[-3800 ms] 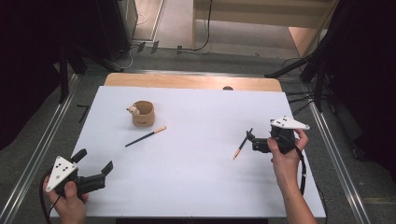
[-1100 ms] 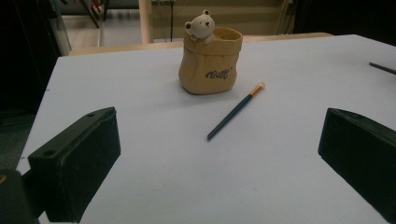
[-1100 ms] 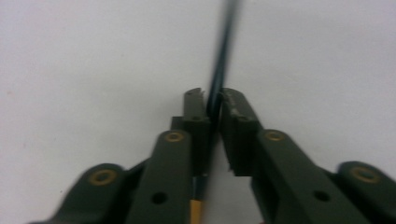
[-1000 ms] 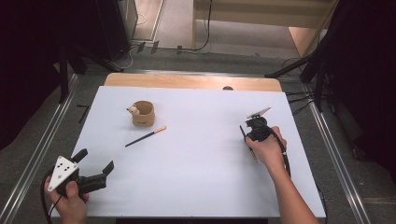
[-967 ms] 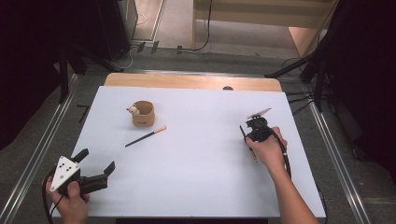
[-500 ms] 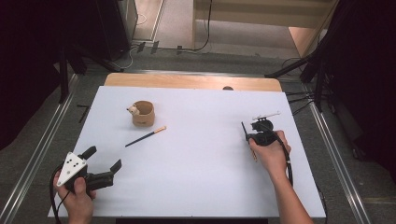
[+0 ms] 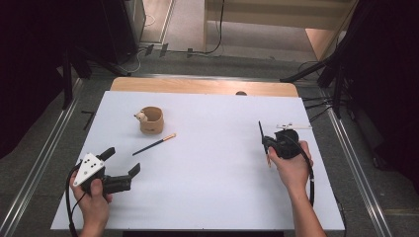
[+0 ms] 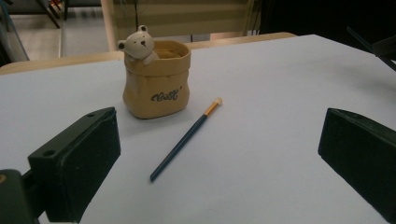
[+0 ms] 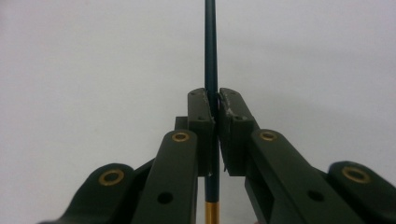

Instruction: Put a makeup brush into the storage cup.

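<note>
A dim room with grey floor, metal rails and black stands surrounds the table [image 7: 207, 197], a smooth matte white sheet over a pale wooden top whose edge shows along the far side. In the right middle of the high view, the right tongs [image 7: 265, 142] are pinched tight on a slim dark blue paintbrush [image 7: 262, 137] with a gold ferrule, which stands steeply and lifted; in the right gripper view the black ribbed pads clamp its thin round handle at centre frame. In the lower left, the left tongs [image 7: 121, 163] gape wide with nothing between their blocky black plastic jaws, a grey three-cornered plate on top. A second dark blue paintbrush [image 8: 186, 139] with a pale tip lies flat on the table left of centre, just beside a tan sack-shaped ceramic holder [image 8: 157, 79] bearing a small white bear figure [image 8: 138, 43] on its rim
</note>
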{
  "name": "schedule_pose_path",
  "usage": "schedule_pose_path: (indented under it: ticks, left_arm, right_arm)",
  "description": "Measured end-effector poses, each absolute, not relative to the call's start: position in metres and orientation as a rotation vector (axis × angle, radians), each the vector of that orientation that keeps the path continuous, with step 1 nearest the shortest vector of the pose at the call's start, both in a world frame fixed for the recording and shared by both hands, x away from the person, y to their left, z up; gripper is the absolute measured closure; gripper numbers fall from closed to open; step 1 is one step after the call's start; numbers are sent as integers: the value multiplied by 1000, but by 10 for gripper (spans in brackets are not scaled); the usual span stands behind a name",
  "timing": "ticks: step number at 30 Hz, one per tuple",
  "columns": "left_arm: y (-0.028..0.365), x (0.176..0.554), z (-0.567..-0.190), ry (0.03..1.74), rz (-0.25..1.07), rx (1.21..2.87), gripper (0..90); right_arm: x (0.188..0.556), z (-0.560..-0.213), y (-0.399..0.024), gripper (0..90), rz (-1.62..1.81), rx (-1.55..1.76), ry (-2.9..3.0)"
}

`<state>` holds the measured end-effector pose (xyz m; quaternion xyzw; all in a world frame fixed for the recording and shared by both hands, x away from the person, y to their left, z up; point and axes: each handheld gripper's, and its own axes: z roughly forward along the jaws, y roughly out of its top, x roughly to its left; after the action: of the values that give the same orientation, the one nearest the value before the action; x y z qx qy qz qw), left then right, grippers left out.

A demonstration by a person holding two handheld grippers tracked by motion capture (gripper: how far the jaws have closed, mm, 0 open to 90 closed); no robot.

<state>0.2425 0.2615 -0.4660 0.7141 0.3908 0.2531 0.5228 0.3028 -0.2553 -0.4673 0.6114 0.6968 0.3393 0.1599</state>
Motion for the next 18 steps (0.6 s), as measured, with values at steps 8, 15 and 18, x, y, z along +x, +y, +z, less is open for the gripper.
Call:
schedule_pose_path:
  ticks: [8, 15, 18]
  left_arm:
    - [243, 257, -459, 900, 588, 1712, 0]
    - [226, 272, -453, 860, 567, 1720, 0]
    - [219, 279, -449, 852, 533, 1708, 0]
  right_arm:
    - [291, -460, -255, 856, 1080, 1683, 1944]
    - [283, -456, -257, 856, 1166, 1622, 1923]
    - [279, -455, -255, 856, 1196, 1567, 1941]
